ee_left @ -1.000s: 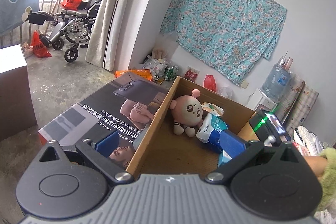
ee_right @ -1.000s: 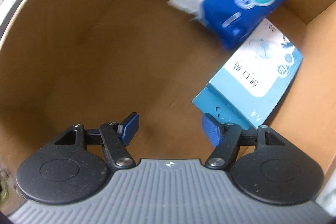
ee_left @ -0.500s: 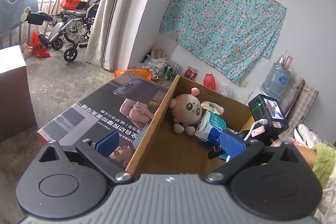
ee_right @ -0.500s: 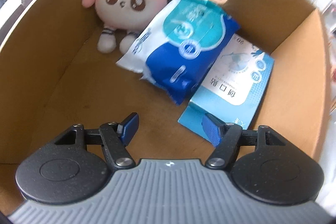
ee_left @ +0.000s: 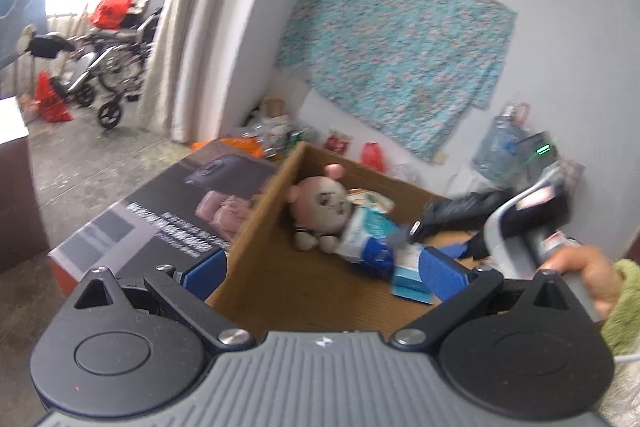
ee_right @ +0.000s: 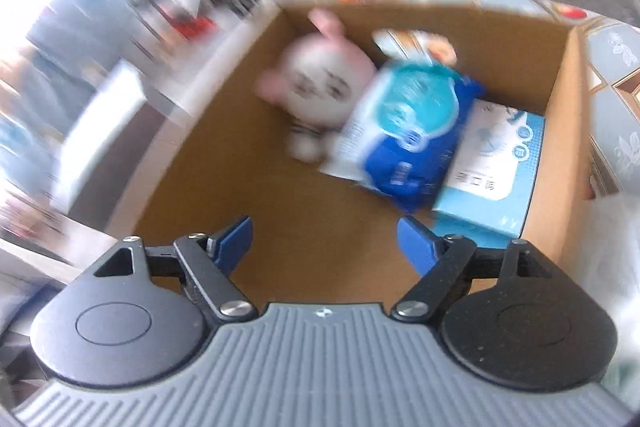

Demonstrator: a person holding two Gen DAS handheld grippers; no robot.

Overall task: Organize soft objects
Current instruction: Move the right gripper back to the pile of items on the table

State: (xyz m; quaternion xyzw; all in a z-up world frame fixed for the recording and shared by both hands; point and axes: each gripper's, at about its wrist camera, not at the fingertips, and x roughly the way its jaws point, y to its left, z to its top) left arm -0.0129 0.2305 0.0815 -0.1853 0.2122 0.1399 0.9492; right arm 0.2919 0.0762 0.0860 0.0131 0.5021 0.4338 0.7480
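An open cardboard box (ee_right: pixel 224 163) holds three things gathered toward its far side. A pink plush doll (ee_right: pixel 320 87) with a round face sits against the far left corner. A blue and white soft packet (ee_right: pixel 404 135) leans across the doll's lower right side, touching it. A light blue flat carton (ee_right: pixel 496 167) lies just beside the packet on the right, against the box's right wall, with the packet's edge overlapping it. The near half of the box floor is bare brown cardboard. The right gripper (ee_right: pixel 324 235) hangs above that bare floor, pointing down into the box; its blue-padded jaws are opening, with nothing between them and nothing touched. Its right pad sits close to the carton's near corner in this view, but apart from it. In the left wrist view, the left gripper (ee_left: pixel 324 267) stands wide open and empty, its two pads straddling the box's near left wall without pressing it. A hand (ee_left: pixel 584 275) in a green sleeve (ee_left: pixel 624 307) grasps the right gripper's handle at the box's right side. A large printed box (ee_left: pixel 160 215) lies flat against the cardboard box's left wall. Both views are blurred.
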